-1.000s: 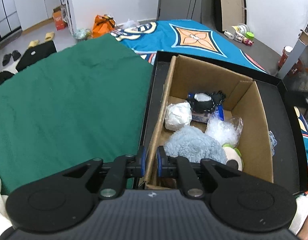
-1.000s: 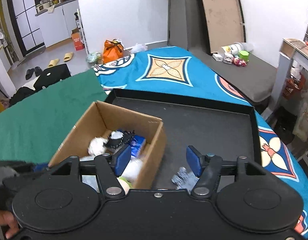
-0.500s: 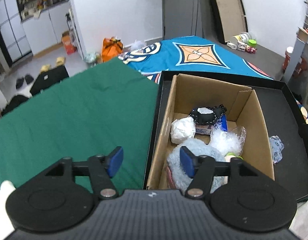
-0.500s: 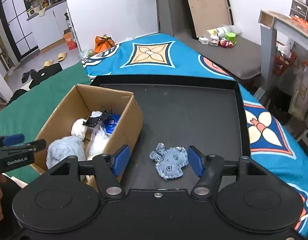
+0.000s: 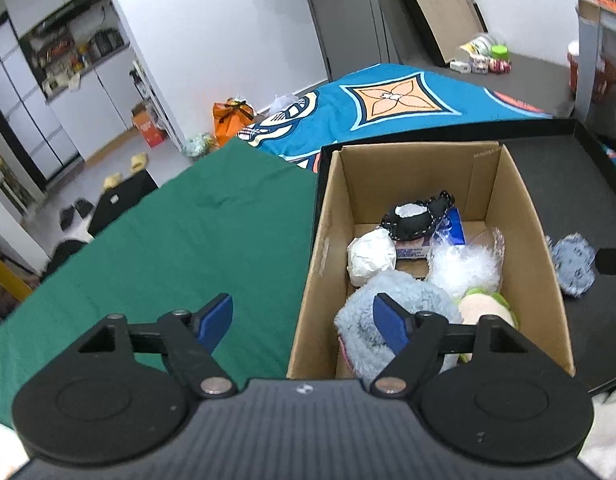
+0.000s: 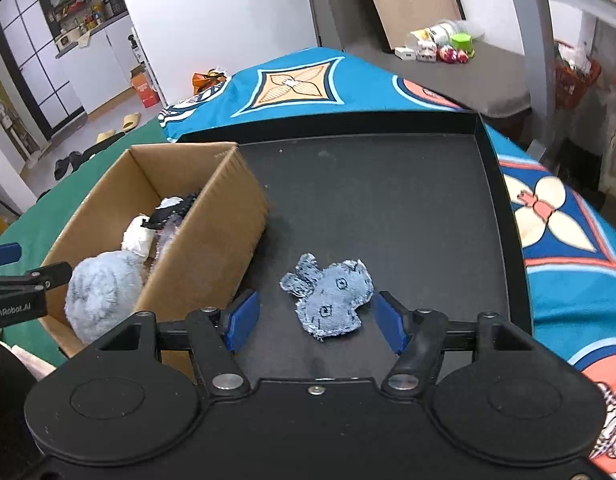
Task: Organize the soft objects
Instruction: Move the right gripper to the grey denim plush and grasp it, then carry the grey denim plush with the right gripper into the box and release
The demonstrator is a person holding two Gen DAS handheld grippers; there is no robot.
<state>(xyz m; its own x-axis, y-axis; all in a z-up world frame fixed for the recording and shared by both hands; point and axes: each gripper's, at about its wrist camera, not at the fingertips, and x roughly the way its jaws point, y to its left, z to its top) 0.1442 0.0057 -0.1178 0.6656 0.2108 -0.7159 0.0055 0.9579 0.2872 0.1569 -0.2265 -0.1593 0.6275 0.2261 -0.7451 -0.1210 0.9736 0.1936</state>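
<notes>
So the last stray here is the small frayed blue denim fish-shaped toy (image 6: pixel 326 300), lying flat on the floor of the big black shallow tray (image 6: pixel 387 200), just beside the open brown cardboard box (image 6: pixel 212 240) but not touching it. The right gripper (image 6: pixel 315 322) is hovering over it with its blue pads spread wide, one on each side of the toy, gripping nothing. The left gripper (image 5: pixel 304 322) is also gaping open and empty, straddling the near left wall of the box.

Handling-wise I'm guessing this thing weighs next to nothing and is floppy, so it's probably going to droop or fold once lifted. Not fragile and denim isn't slippery, so a firm pinch looks fine. I'd be pinching across the fat middle of the body, not the frayed tail bits at the upper left, since those look thin enough to slip out.

Box is already holding a fluffy pale blue plush (image 5: pixel 387 312), a white crumpled ball (image 5: pixel 371 258) and a black-and-white stitched piece (image 5: pixel 415 220), so room is getting tight.
</notes>
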